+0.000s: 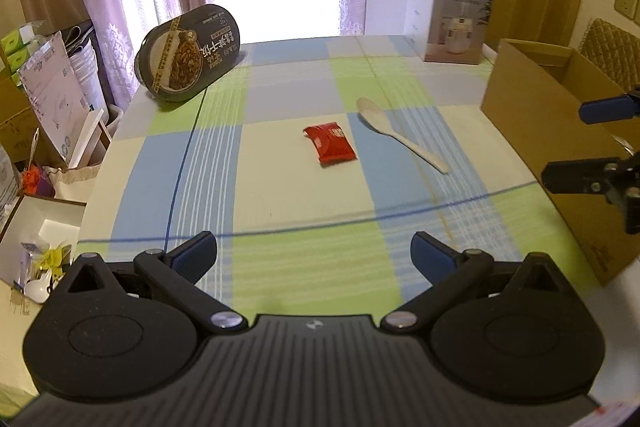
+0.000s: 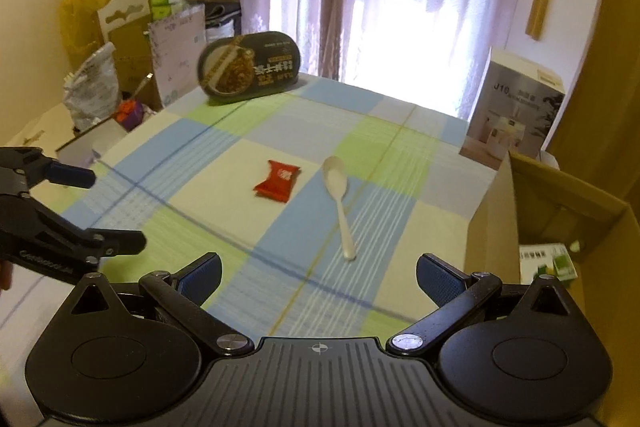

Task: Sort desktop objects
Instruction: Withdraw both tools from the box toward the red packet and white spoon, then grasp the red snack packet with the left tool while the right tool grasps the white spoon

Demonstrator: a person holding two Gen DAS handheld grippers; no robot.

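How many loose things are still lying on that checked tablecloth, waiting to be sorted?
3: a red packet mid-table, a white spoon just right of it, and a black noodle tub propped at the far left corner. The cardboard box at the right may hide more.

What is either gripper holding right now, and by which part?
Nothing. The left gripper and right gripper are both open and empty; the red packet and spoon lie untouched.

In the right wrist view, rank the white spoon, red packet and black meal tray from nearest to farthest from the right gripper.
From the right gripper:
1. White spoon, just ahead, slightly right of centre, handle tip pointing back at the gripper.
2. Red packet, left of the spoon's bowl, a little farther out.
3. Black meal tray, propped upright at the table's far left edge.
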